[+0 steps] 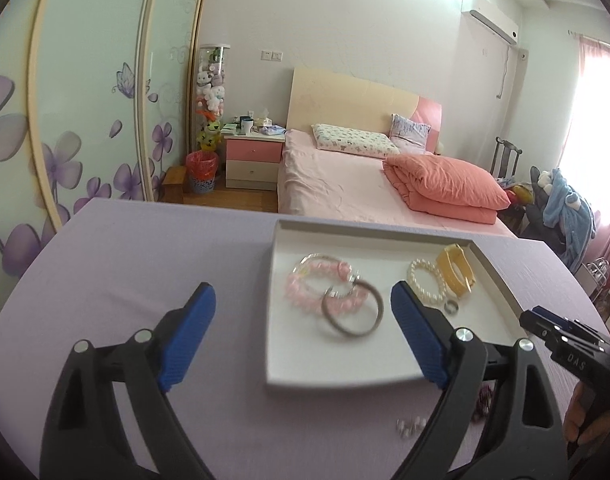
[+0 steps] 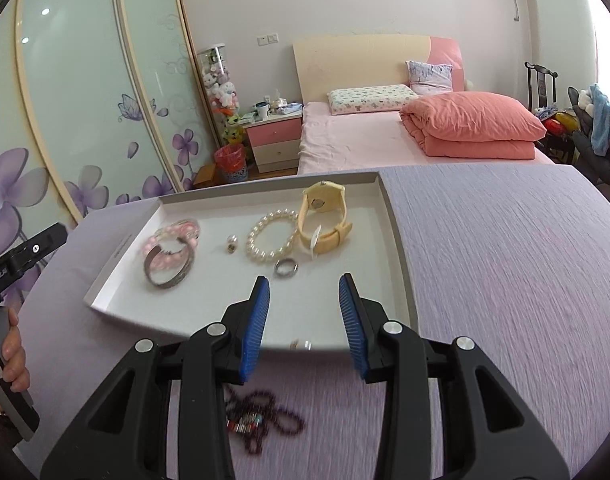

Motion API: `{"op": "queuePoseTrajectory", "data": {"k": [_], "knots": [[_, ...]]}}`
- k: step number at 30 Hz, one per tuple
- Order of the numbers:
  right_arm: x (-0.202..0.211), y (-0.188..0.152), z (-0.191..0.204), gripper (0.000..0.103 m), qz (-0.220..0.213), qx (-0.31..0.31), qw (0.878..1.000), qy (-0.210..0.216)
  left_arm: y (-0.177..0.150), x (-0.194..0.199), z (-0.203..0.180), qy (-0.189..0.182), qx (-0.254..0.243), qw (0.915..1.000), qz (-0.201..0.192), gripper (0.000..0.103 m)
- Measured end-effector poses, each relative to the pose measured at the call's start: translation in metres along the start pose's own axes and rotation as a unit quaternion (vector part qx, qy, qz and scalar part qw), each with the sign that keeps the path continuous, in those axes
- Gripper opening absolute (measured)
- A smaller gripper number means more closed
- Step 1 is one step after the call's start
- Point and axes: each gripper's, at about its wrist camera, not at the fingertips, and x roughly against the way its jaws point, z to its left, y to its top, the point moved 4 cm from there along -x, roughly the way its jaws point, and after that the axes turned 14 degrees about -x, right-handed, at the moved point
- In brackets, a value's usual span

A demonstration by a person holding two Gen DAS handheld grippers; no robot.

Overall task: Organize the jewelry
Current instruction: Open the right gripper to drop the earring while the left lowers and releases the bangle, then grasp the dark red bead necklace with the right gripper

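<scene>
A white tray (image 2: 393, 216) on the lilac table holds pink bead bracelets (image 2: 177, 236), a silver bangle (image 2: 167, 276), a small ring (image 2: 231, 245), a pearl bracelet (image 2: 271, 236), a silver ring (image 2: 285, 268) and a yellow watch (image 2: 325, 216). My left gripper (image 1: 303, 308) is open and empty, over the tray's near left part beside the silver bangle (image 1: 353, 310). My right gripper (image 2: 303, 300) is open and empty above the tray's front edge. A dark bead necklace (image 2: 261, 420) lies on the table under it. Small silver pieces (image 1: 409, 426) lie in front of the tray (image 1: 501, 280).
The lilac table (image 2: 505, 280) stretches to the right of the tray. Behind it stand a pink bed (image 2: 385, 136), a nightstand (image 2: 273, 140) and a floral wardrobe (image 2: 85, 100). My right gripper also shows at the right edge of the left wrist view (image 1: 537, 318).
</scene>
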Motion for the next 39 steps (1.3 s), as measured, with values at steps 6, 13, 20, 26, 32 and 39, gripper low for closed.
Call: {"op": "queuePoseTrajectory", "data": {"k": [6,13,20,26,32,39], "knots": [[0.014,-0.022,0.001,0.040,0.012,0.003,1.000,0.000,-0.035,0.032,0.004,0.000,-0.004,0.9999,0.012,0.092],[0.020,-0.048,-0.001,0.059,0.034,0.003,0.999,-0.007,-0.067,0.048,0.005,-0.007,-0.009,0.9996,0.027,0.095],[0.025,-0.059,0.000,0.066,0.040,0.005,0.999,-0.011,-0.082,0.057,0.009,0.002,-0.005,0.9994,0.033,0.095],[0.023,-0.065,0.001,0.066,0.051,0.010,0.999,-0.013,-0.089,0.058,0.010,0.003,-0.005,0.9992,0.040,0.096],[0.013,-0.073,0.005,0.067,0.076,0.026,0.997,-0.023,-0.092,0.056,0.011,0.002,-0.004,0.9991,0.043,0.096],[0.002,-0.078,0.012,0.067,0.095,0.043,0.994,-0.039,-0.094,0.055,0.014,0.004,0.000,0.9989,0.047,0.096]]}}
